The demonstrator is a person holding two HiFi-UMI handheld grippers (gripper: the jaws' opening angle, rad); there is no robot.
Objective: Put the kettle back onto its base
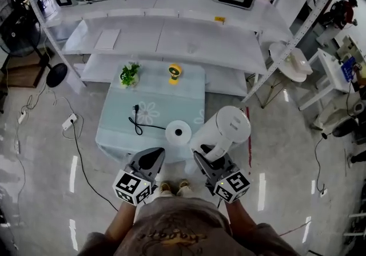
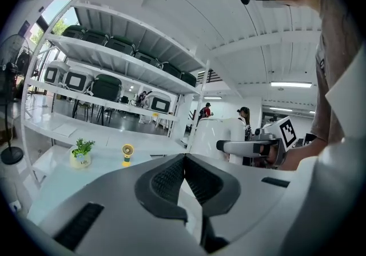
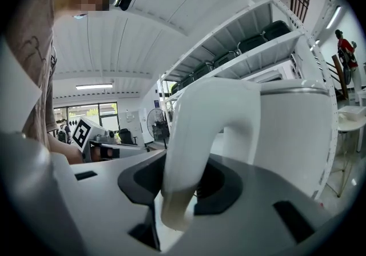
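Note:
A white kettle (image 1: 227, 127) hangs in the air off the small table's near right corner, carried by its handle (image 3: 191, 152). My right gripper (image 1: 207, 163) is shut on that handle, whose white loop fills the space between the dark pads. The kettle's round white base (image 1: 178, 132) lies on the pale green table (image 1: 153, 113) near its front edge, left of the kettle, with a black cord (image 1: 139, 124) running from it. My left gripper (image 1: 150, 160) hovers before the table's front edge, shut, with its pads together and nothing held. The kettle (image 2: 214, 138) appears beyond them to the right.
A small potted plant (image 1: 129, 74) and a yellow desk fan (image 1: 174, 72) stand at the table's far side. White shelving (image 1: 171, 26) with appliances rises behind. A power strip (image 1: 69, 122) and cables lie on the floor at left. A white stool (image 1: 291, 62) stands at right.

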